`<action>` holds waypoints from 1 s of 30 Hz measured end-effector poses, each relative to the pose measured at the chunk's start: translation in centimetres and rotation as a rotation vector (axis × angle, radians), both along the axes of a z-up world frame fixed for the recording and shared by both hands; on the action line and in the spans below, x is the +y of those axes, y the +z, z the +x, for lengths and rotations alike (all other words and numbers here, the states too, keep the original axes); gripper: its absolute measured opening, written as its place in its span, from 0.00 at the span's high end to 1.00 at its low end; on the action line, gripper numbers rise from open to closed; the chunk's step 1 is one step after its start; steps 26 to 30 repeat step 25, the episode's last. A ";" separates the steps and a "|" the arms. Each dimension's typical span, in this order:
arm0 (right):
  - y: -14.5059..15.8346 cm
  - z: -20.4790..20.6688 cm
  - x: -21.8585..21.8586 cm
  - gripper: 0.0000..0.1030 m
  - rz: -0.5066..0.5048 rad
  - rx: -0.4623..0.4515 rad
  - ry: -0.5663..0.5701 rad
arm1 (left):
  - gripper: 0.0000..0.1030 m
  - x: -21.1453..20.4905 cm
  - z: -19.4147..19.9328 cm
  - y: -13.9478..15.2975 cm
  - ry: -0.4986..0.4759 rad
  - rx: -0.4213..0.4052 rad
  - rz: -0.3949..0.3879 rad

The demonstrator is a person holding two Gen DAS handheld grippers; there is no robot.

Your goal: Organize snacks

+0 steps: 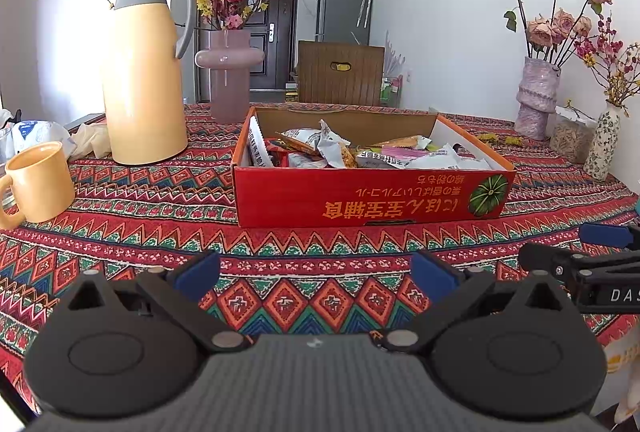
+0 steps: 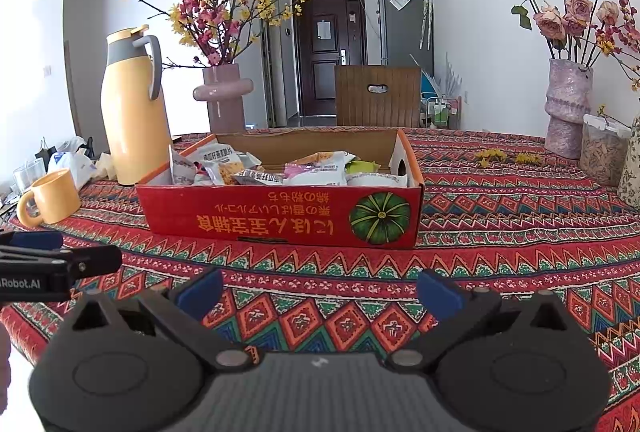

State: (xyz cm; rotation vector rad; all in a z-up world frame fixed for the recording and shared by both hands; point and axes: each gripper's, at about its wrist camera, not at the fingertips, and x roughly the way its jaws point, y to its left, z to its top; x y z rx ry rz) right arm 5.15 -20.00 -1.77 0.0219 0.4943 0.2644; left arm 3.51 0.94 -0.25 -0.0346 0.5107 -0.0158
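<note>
Both grippers, left gripper [image 1: 316,278] and right gripper [image 2: 320,292], hover wide open and empty near the table's [image 1: 320,252] front edge; snack packets [image 1: 332,147] already fill the red box [image 1: 372,197] mid-table, seemingly little left.

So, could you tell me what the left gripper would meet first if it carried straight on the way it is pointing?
Most likely the red front wall of the snack box. The left gripper is open and empty, with only bare patterned tablecloth between its fingers and the box, though depth is hard to judge.
</note>
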 end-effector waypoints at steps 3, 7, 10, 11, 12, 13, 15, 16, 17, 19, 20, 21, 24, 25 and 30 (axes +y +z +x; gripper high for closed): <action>0.0 0.0 0.0 0.00 0.000 -0.001 0.000 | 0.00 0.0 0.0 0.0 -0.001 0.000 0.000; 0.0 0.0 0.0 0.00 0.000 0.000 0.000 | 0.00 0.1 0.1 0.0 0.000 0.001 -0.001; 0.0 0.0 0.0 0.00 0.000 0.000 0.000 | 0.00 0.1 0.1 -0.1 0.000 0.002 -0.002; 0.0 0.0 0.0 0.00 -0.001 0.000 0.000 | 0.00 0.2 0.1 -0.1 0.000 0.003 -0.002; 0.0 0.0 0.0 0.00 -0.001 0.001 0.000 | 0.00 0.2 0.1 -0.1 -0.001 0.003 -0.002; 0.0 0.0 0.0 0.00 -0.001 0.001 0.000 | 0.00 0.2 0.1 -0.1 -0.001 0.002 -0.001; -0.1 -0.1 0.1 0.00 -0.001 0.002 0.001 | 0.00 0.2 0.1 -0.2 -0.003 0.000 0.000; -0.2 -0.2 0.1 0.00 -0.001 0.002 0.001 | 0.00 0.2 0.1 -0.2 -0.005 -0.002 0.000; -0.3 -0.3 0.1 0.00 -0.002 0.003 0.002 | 0.00 0.2 0.1 -0.2 -0.007 -0.003 0.002; -0.5 -0.3 0.1 0.00 -0.002 0.005 0.003 | 0.00 0.2 0.1 -0.2 -0.006 -0.001 0.004; -0.6 -0.3 0.1 0.00 -0.003 0.008 0.004 | 0.00 0.2 0.1 -0.3 -0.006 -0.001 0.003; -0.7 -0.3 0.1 0.00 -0.003 0.009 0.005 | 0.00 0.2 0.1 -0.2 -0.006 -0.002 0.003; -0.8 -0.2 0.2 0.00 -0.003 0.014 0.007 | 0.00 0.3 0.2 -0.2 -0.009 -0.003 -0.003; -0.7 0.0 0.2 0.00 -0.003 0.017 0.007 | 0.00 0.3 0.2 -0.2 -0.010 0.000 -0.005; -0.7 0.0 0.2 0.00 -0.003 0.017 0.007 | 0.00 0.3 0.2 -0.2 -0.010 0.000 -0.005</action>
